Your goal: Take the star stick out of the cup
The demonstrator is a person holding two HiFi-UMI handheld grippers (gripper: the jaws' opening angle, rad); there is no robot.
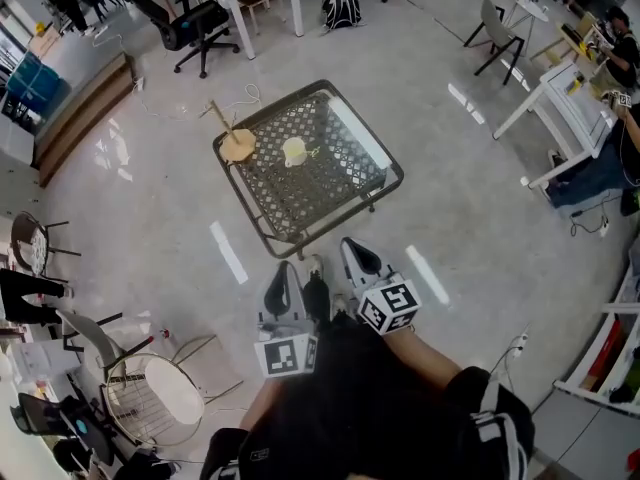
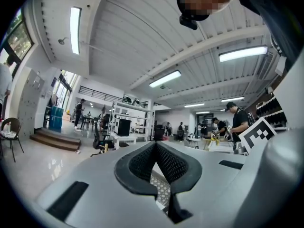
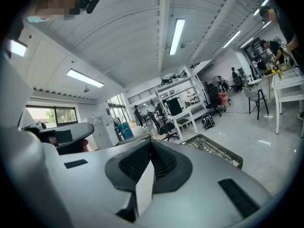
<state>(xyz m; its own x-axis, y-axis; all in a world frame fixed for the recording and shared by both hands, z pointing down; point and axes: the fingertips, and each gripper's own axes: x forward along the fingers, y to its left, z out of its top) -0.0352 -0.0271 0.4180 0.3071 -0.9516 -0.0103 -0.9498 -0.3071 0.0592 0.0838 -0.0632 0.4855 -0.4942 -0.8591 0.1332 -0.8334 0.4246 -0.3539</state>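
A low metal mesh table stands on the floor ahead of me. On it sits a pale yellow cup, with something thin and greenish at its right side. Near the table's left corner lies a tan round piece on a thin wooden stick; I cannot tell whether it is the star stick. Both grippers are held close to my body, short of the table's near edge. My left gripper is shut with nothing in it. My right gripper is also shut and empty. The table's corner shows in the right gripper view.
Wire chairs stand on the floor at my lower left. White desks with a seated person are at the right. An office chair and a backpack are beyond the table. Polished floor surrounds the table.
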